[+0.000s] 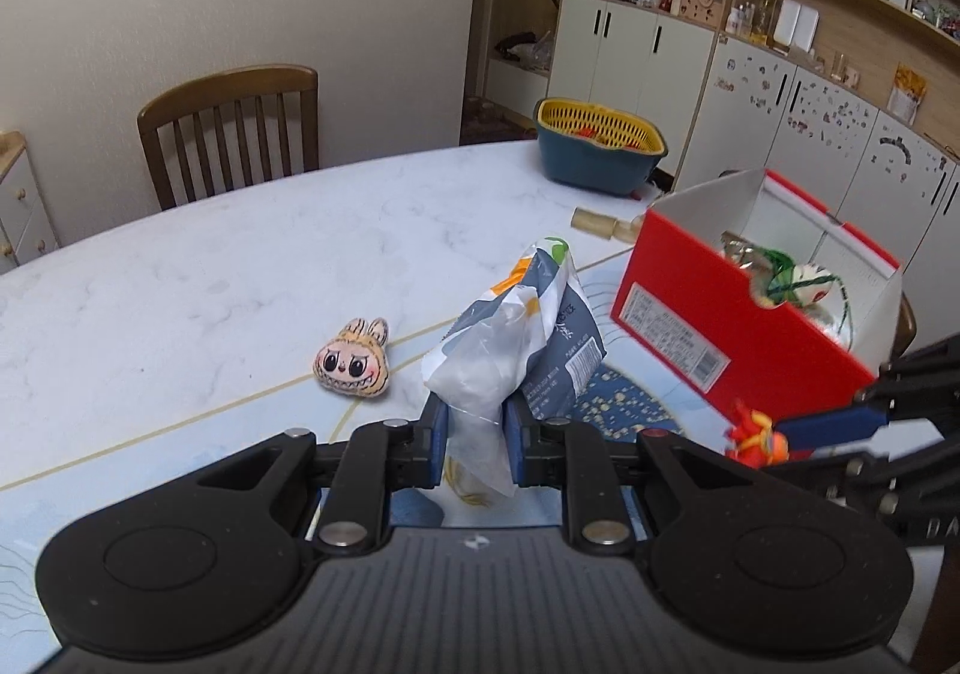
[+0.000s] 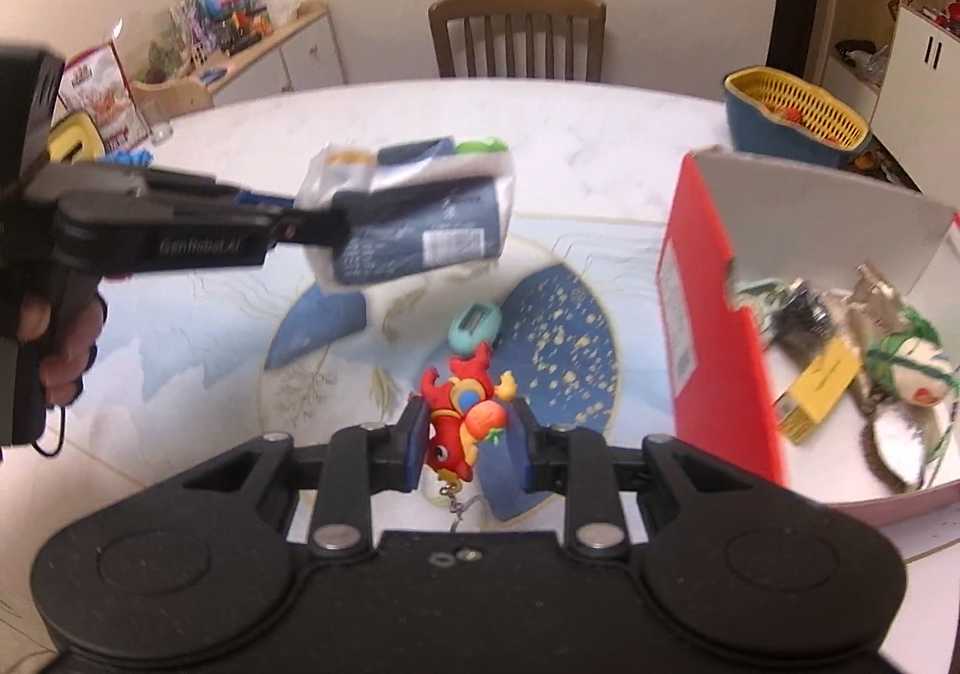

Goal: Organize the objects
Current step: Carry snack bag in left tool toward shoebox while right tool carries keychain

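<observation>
My left gripper point(image 1: 477, 425) is shut on a blue and white snack packet point(image 1: 528, 332) and holds it above the table; it also shows in the right wrist view point(image 2: 414, 212). My right gripper point(image 2: 468, 437) is closed around a red dragon keychain toy point(image 2: 462, 410), which also shows in the left wrist view point(image 1: 753, 437). A red open box point(image 1: 738, 308) with several items inside stands to the right point(image 2: 714, 314). A small plush monster face point(image 1: 354, 359) lies on the table. A teal egg-shaped gadget point(image 2: 474, 323) lies on the mat.
A blue tub with a yellow basket point(image 1: 600, 149) stands at the table's far side point(image 2: 792, 116). A wooden peg point(image 1: 603, 223) lies behind the box. Wooden chairs point(image 1: 231, 131) stand at the far edge. The blue patterned mat point(image 2: 558, 326) covers the near table.
</observation>
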`<state>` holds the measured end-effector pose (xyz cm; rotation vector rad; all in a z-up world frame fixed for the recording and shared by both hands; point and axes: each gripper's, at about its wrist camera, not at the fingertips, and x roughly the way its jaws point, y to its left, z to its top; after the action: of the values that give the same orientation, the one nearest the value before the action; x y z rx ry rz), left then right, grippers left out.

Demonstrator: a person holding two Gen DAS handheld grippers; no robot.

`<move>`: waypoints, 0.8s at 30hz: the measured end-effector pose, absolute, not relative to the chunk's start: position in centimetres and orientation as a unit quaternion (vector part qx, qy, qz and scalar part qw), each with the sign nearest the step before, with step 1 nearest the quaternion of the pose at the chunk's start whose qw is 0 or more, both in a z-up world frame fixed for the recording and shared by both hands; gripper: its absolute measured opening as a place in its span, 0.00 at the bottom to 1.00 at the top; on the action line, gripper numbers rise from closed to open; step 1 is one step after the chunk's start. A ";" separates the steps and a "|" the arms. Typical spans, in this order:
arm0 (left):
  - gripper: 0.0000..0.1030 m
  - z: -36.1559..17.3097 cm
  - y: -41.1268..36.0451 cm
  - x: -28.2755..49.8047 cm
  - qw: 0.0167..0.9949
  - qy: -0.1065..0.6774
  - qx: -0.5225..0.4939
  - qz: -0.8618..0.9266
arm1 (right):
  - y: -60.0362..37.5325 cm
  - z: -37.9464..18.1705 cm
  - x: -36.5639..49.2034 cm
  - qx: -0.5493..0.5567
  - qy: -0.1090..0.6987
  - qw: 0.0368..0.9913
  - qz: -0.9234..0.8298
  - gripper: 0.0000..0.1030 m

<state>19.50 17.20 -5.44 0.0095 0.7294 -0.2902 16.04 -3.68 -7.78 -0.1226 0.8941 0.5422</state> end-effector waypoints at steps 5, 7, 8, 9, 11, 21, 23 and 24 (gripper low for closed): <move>0.18 -3.3 16.2 18.6 0.931 0.337 0.012 -0.142 | -5.3 -5.5 16.3 -0.049 0.409 0.875 0.256 0.25; 0.18 -2.4 15.7 18.4 0.933 0.330 0.015 -0.143 | -6.0 -4.7 16.6 -0.050 0.401 0.879 0.254 0.25; 0.18 -2.0 15.4 18.4 0.934 0.326 0.017 -0.143 | -6.3 -4.4 16.7 -0.050 0.397 0.880 0.255 0.25; 0.18 -1.6 15.0 18.3 0.935 0.324 0.018 -0.144 | -6.7 -4.1 16.8 -0.051 0.393 0.882 0.254 0.25; 0.18 -0.9 14.2 18.3 0.937 0.318 0.022 -0.145 | -7.6 -3.4 17.1 -0.052 0.384 0.886 0.254 0.25; 0.18 1.4 8.4 19.0 0.939 0.303 0.038 -0.158 | -12.2 -1.1 18.9 -0.064 0.351 0.901 0.248 0.25; 0.18 1.7 7.0 19.3 0.939 0.302 0.042 -0.160 | -13.3 -0.9 19.3 -0.066 0.348 0.902 0.246 0.25; 0.18 1.8 6.3 19.4 0.939 0.301 0.043 -0.162 | -13.9 -0.8 19.6 -0.066 0.348 0.903 0.245 0.25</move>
<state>19.44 6.28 1.76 0.0879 0.6155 -0.3318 19.56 -13.87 -0.82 -0.1363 0.7187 0.5059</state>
